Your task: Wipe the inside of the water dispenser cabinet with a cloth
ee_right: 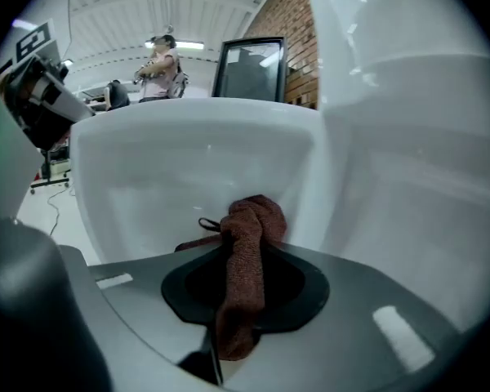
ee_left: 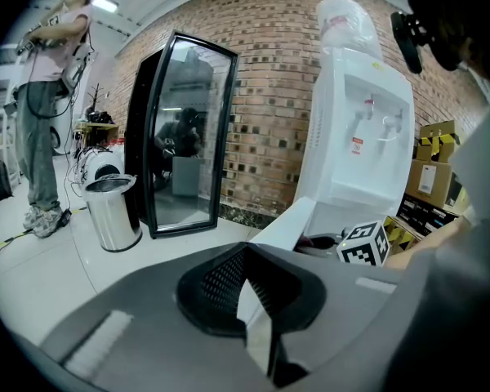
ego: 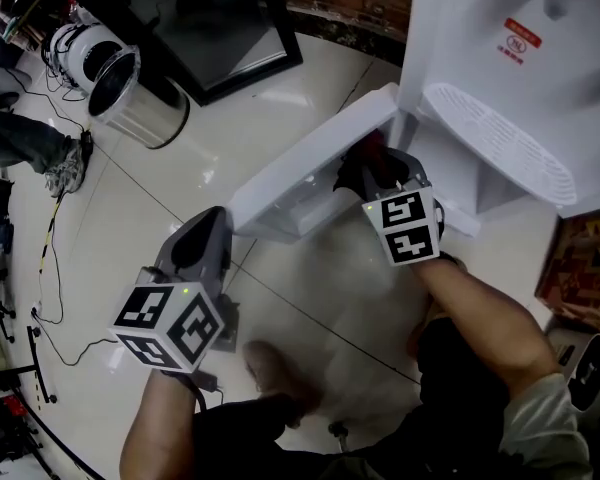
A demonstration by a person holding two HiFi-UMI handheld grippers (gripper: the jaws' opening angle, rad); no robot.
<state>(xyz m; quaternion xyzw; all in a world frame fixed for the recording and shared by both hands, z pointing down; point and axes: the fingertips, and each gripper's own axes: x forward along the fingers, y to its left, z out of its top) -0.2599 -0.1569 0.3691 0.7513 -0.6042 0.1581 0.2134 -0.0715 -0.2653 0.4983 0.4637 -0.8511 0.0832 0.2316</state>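
The right claw [ego: 378, 173] pinches a rust-brown terry cloth [ee_right: 247, 243] low at the tall white plastic water dispenser [ego: 500, 88], just beside its open white cabinet door [ego: 305, 163]; the cloth runs lengthwise along the claw, bunched end forward. The left claw [ego: 208, 230], pressed together and empty, hangs farther from the dispenser. The cabinet's interior is hidden from above; whether the cloth touches a panel is unclear.

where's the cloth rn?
The brown cloth is clamped in the right gripper, at the open white cabinet door of the water dispenser, centre-right in head view.
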